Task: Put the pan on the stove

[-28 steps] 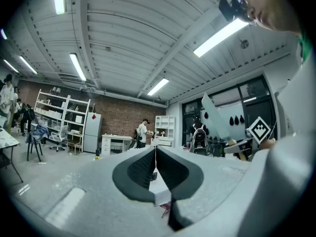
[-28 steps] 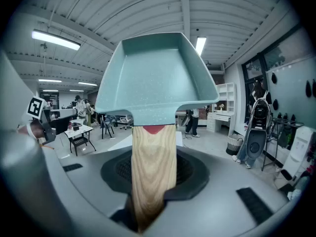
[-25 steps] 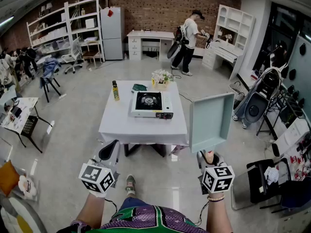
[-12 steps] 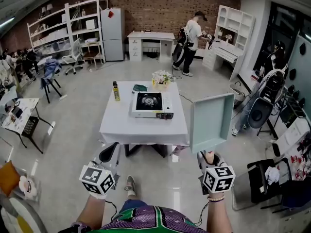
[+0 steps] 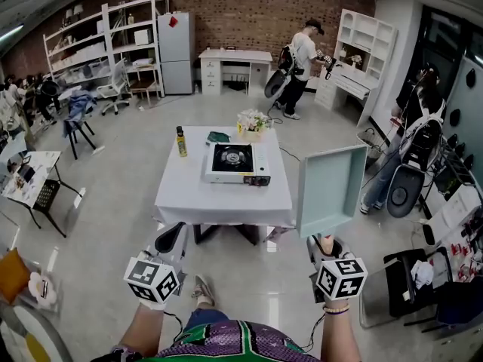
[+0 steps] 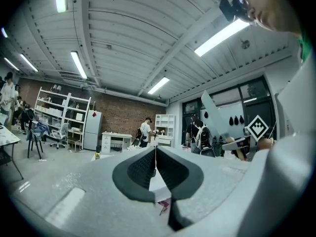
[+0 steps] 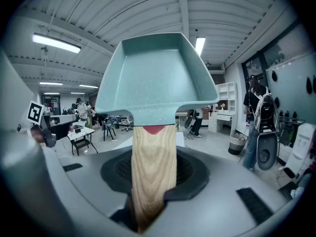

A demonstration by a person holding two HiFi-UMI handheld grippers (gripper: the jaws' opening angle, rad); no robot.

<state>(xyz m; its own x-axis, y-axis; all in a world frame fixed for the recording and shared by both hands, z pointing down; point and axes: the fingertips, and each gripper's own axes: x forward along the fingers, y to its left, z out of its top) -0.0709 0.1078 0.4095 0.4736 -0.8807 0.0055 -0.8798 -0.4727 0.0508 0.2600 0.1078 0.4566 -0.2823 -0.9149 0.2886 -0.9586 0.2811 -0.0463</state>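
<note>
The pan [image 5: 330, 191], a square teal one with a pale wooden handle [image 7: 153, 167], is in the air at the right side of the table [image 5: 189, 194], well apart from the stove [image 5: 235, 163]. It stands almost upright on its handle, so its inside is turned to the head view, and this inside is only bare speckled teal. The right hand-held gripper [image 5: 324, 243] is clamped on the wooden handle, which passes between its two jaws in the right gripper view. The left hand-held gripper [image 5: 167, 240] has its jaws together with nothing between them, and it is held low in front of the person. The stove sits near the middle of the white table. Behind it there are a yellow bottle [image 5: 180, 141], a small dark green thing [image 5: 216, 136] and a bunch of pale flowers [image 5: 251, 119]. The room is large, with a grey floor [image 5: 121, 172], a brick wall [image 5: 249, 10], white shelves [image 5: 106, 44] and a person [image 5: 302, 55] standing near a white desk [image 5: 232, 66].
</note>
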